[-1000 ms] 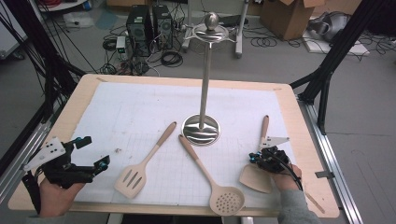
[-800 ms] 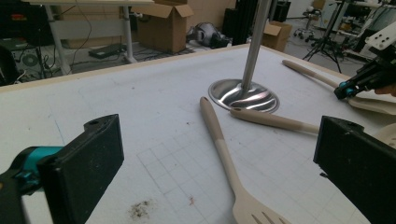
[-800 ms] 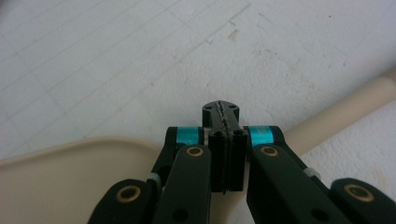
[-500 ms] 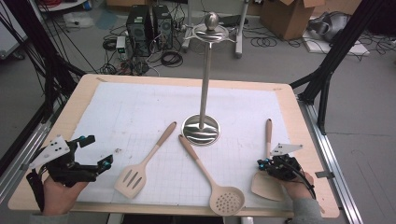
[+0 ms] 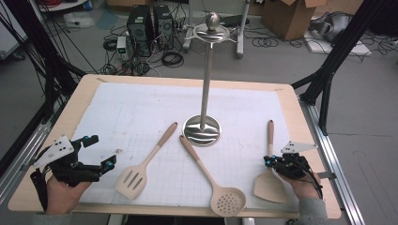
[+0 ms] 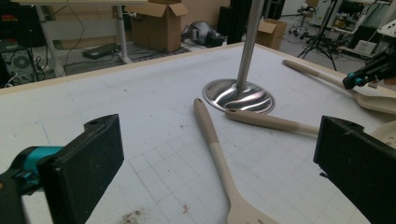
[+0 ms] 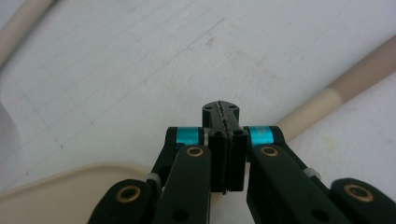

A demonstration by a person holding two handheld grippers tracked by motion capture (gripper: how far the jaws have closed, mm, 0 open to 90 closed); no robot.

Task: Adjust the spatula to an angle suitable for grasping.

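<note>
Three wooden utensils lie on the white mat around a steel utensil stand (image 5: pixel 202 130): a slotted turner (image 5: pixel 143 164), a perforated spoon (image 5: pixel 213 180) and a solid spatula (image 5: pixel 270 180). My right gripper (image 5: pixel 268 161) is at the spatula's neck, at the near right. In the right gripper view its jaws (image 7: pixel 221 109) are pressed together with nothing between them, the spatula blade (image 7: pixel 60 191) to their lower left. My left gripper (image 5: pixel 105 165) rests at the near left, pointing at the turner. In the left gripper view it (image 6: pixel 219 140) stands wide open and empty, with the turner handle (image 6: pixel 212 144) lying beyond.
The stand's pole rises to a hooked top (image 5: pixel 212 28) with nothing hung on it. The wooden table's edge (image 5: pixel 309 140) runs close to my right hand. Computers, cables and cardboard boxes sit on the floor behind the table.
My right gripper has moved right and a little toward the near edge, still shut. The spatula's blade now lies slightly farther right. The left gripper has kept still.
</note>
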